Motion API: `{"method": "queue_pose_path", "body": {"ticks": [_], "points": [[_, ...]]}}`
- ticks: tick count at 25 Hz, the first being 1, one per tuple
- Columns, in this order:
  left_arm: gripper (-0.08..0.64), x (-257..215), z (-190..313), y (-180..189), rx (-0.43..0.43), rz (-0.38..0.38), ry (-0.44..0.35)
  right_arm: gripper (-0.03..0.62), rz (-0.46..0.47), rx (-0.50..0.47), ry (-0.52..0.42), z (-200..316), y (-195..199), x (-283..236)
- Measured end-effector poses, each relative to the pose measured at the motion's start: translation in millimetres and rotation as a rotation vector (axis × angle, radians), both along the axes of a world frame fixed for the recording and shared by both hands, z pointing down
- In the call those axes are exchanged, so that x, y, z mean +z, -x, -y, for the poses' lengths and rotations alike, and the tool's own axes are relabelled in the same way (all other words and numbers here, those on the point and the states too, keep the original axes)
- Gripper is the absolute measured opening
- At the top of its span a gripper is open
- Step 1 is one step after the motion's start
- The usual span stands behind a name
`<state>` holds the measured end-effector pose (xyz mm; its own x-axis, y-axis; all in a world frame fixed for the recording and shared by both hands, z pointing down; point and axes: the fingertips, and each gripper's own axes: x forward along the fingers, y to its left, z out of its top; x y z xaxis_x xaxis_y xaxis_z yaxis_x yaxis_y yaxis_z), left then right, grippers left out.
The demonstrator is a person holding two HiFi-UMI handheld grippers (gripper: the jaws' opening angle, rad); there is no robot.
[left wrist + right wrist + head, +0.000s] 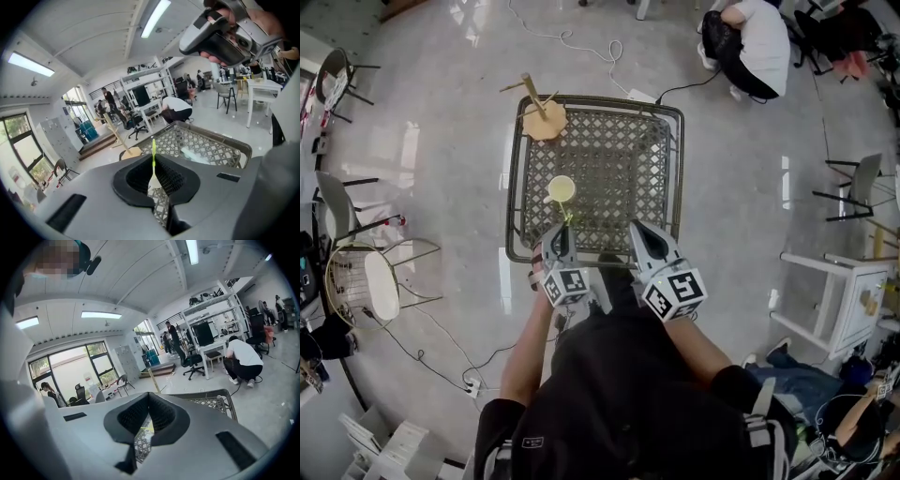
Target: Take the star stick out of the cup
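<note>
Since head view has the star stick point(568, 217) just clear of the cup point(562, 189) near the table's point(679, 169) left edge, left gripper view your left gripper point(153, 157) clamped on it, and right gripper view the right gripper point(148, 397) closed empty, pull-out looks done; lift away.

Seems an open lab or workshop hall: tall shelving rack point(212, 308), desk point(213, 348) with monitor point(204, 333), office chair point(191, 363), cables point(565, 36) over shiny floor point(441, 112).

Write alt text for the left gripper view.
The left gripper is shut on the star stick, a thin yellow-green stick with a white lower end, pointing away from the camera. Beyond it stands a metal lattice table.
</note>
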<state>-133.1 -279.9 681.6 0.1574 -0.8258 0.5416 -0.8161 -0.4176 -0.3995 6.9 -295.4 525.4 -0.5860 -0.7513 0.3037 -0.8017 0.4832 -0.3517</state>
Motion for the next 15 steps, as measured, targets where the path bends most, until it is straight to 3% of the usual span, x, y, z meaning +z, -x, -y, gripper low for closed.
{"method": "queue_pose_path", "body": {"ticks": [9,15], "points": [[0.026,-80,-55,33,-0.168,-0.255,-0.109,0.009,-0.017,-0.025,-0.088,-54,25,-31],[0.026,-140,-118,43,-0.222,-0.422,-0.176,0.009,-0.054,-0.016,-0.182,-112,27,-54]]}}
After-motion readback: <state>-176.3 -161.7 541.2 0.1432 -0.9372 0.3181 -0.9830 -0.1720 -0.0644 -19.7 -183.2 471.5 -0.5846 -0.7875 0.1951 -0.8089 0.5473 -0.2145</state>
